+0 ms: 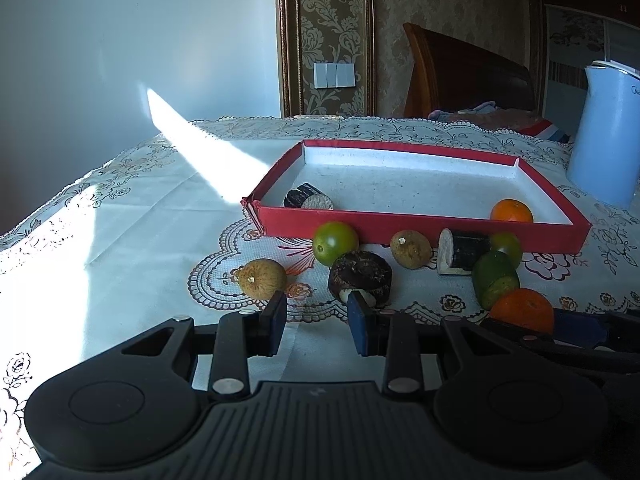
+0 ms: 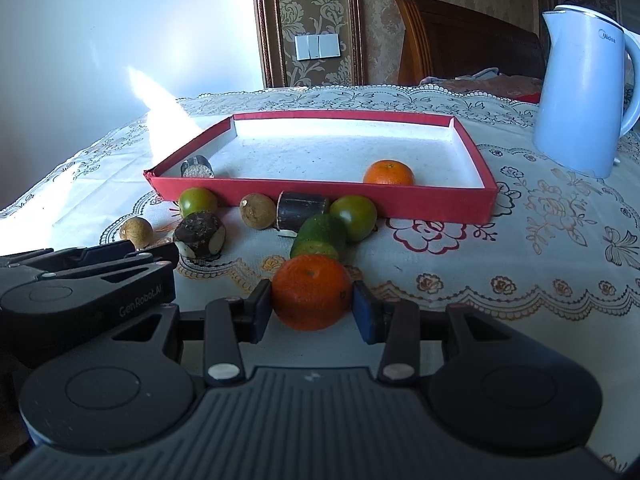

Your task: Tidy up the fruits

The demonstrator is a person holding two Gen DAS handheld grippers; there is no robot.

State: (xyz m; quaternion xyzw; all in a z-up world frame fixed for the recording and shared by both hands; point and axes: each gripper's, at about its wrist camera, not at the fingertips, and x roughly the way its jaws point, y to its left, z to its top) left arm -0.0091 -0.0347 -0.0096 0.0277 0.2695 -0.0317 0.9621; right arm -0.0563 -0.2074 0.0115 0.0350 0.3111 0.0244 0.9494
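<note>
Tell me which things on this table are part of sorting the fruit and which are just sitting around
Part of the job:
red tray
orange between the right gripper fingers
orange in tray
green tomatoes
brown longans
left gripper, open

Just lying about:
blue kettle
lace tablecloth

1. The tablecloth (image 2: 520, 216) looks like lace-patterned cloth — matt, with printed flowers.
2. The red tray (image 2: 320, 200) looks like paper-covered cardboard with a dull white, speckled floor.
3. The kettle (image 2: 580, 92) is smooth, glossy plastic.
4. The near orange (image 2: 310, 296) has finely dimpled, slightly shiny peel.
5. The right gripper (image 2: 312, 312) is matt black plastic — ribbed on its body.
</note>
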